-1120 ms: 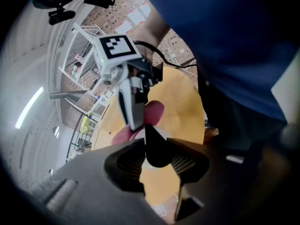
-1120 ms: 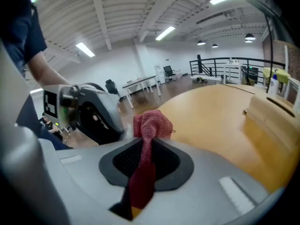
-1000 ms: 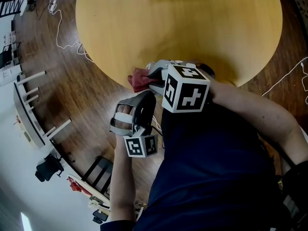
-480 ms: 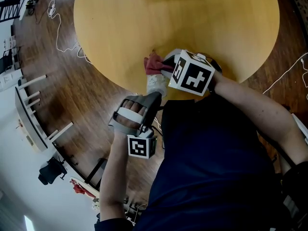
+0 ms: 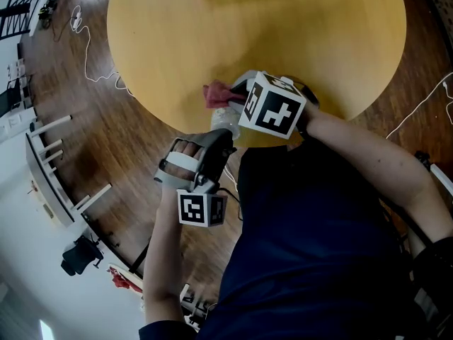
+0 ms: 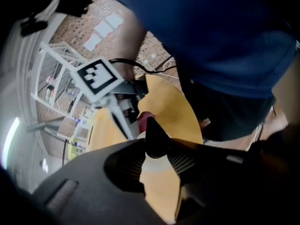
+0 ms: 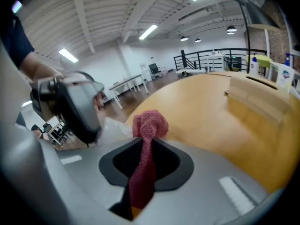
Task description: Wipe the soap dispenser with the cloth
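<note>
Right gripper (image 7: 144, 150) angled down pinching cloth (image 7: 150, 123), left gripper (image 5: 221, 142) clamps soap dispenser (image 5: 226, 121)

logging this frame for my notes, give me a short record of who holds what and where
left hand-held gripper: shut on soap dispenser
right hand-held gripper: shut on cloth
cloth colour: red
cloth position: by the dispenser's top, contact unclear
location: at the near edge of the round table
</note>
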A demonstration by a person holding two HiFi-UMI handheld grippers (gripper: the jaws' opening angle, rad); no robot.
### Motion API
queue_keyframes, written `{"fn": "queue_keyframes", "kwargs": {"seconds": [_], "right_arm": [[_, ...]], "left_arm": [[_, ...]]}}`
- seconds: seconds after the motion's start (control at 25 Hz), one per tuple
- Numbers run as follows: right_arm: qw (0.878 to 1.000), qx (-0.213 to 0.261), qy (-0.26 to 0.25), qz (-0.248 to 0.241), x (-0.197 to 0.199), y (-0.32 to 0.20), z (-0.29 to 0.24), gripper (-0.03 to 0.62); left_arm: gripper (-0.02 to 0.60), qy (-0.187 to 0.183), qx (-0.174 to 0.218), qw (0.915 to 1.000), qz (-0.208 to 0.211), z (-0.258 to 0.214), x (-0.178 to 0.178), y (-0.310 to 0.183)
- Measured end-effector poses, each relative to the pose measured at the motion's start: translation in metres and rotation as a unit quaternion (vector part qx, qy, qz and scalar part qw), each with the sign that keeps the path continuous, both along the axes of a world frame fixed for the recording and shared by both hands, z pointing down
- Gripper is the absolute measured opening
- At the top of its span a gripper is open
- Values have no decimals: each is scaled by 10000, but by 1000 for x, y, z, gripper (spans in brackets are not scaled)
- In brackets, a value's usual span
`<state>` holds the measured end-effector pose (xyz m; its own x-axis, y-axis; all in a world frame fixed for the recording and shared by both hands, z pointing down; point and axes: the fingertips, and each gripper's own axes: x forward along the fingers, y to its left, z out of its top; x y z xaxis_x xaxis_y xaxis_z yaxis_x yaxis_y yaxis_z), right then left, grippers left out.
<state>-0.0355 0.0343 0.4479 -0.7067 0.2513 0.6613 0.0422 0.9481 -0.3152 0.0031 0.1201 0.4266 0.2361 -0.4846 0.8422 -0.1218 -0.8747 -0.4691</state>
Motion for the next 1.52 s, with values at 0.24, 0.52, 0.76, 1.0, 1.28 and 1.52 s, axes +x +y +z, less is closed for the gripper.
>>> {"fn": "queue_keyframes", "kwargs": {"seconds": [0.24, 0.52, 0.76, 1.0, 1.28, 1.52], "right_arm": [[9990, -67, 266, 352, 16, 2, 32, 67], [9960, -353, -19, 820, 4, -20, 16, 67], [9885, -385, -440, 1394, 1, -43, -13, 67], [9917, -804, -674, 742, -19, -11, -11, 66], [9930, -943, 316, 629, 11, 4, 47, 67], [9888, -936, -342, 1110, -3, -19, 4, 67]], "left_arm": [[141, 1382, -287, 9750, -1714, -18, -13, -35], [166, 2619, -101, 8714, -4148, -21, -57, -57], [305, 3298, -8, 6951, -6388, -23, -59, -42], [305, 2665, -43, 7296, -6298, 0, -66, -54], [305, 1985, -789, 9058, -3658, 6, -57, -54], [350, 3473, -678, 7209, -5959, -15, -62, -59]]}}
